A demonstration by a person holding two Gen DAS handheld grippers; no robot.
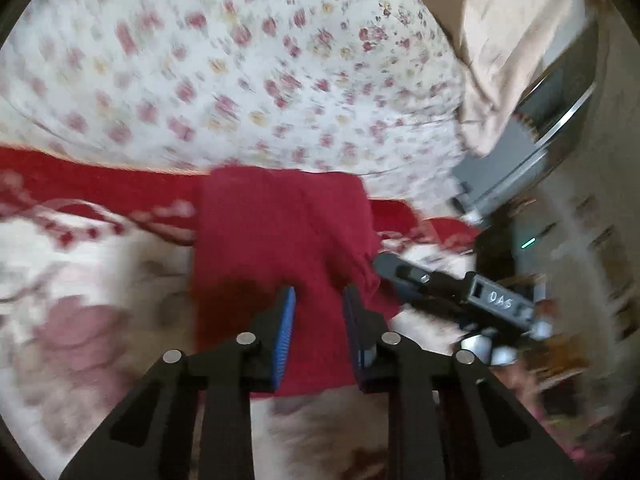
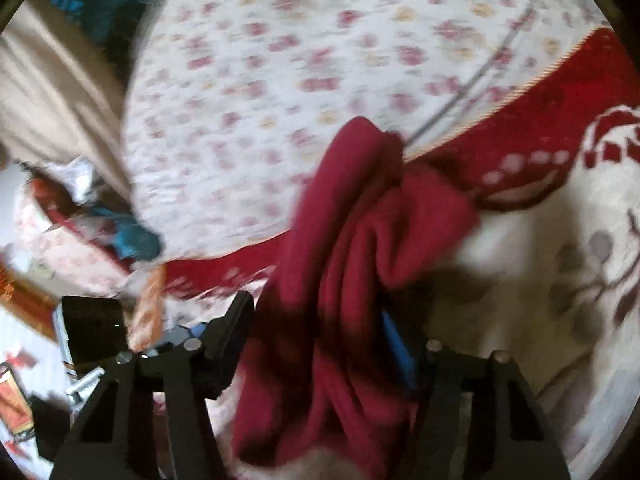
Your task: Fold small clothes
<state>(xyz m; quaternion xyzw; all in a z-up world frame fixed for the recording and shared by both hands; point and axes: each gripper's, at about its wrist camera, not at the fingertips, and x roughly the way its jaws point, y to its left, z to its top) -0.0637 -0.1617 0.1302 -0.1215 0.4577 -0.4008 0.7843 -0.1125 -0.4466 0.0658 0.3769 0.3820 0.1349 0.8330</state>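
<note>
A dark red garment (image 1: 276, 240) lies on a cream and red patterned blanket (image 1: 80, 264). My left gripper (image 1: 320, 300) has its blue-padded fingers a small gap apart with the red cloth between them. In the right wrist view the same red garment (image 2: 360, 240) hangs bunched between the fingers of my right gripper (image 2: 316, 316), which grips it. The right gripper (image 1: 404, 272) also shows in the left wrist view at the garment's right edge. Both views are motion-blurred.
A white floral bedsheet (image 1: 240, 60) covers the bed behind the blanket. A beige pillow (image 1: 500, 40) lies at the far right. Cluttered items and a blue cloth (image 2: 132, 240) sit by the bed's left side in the right wrist view.
</note>
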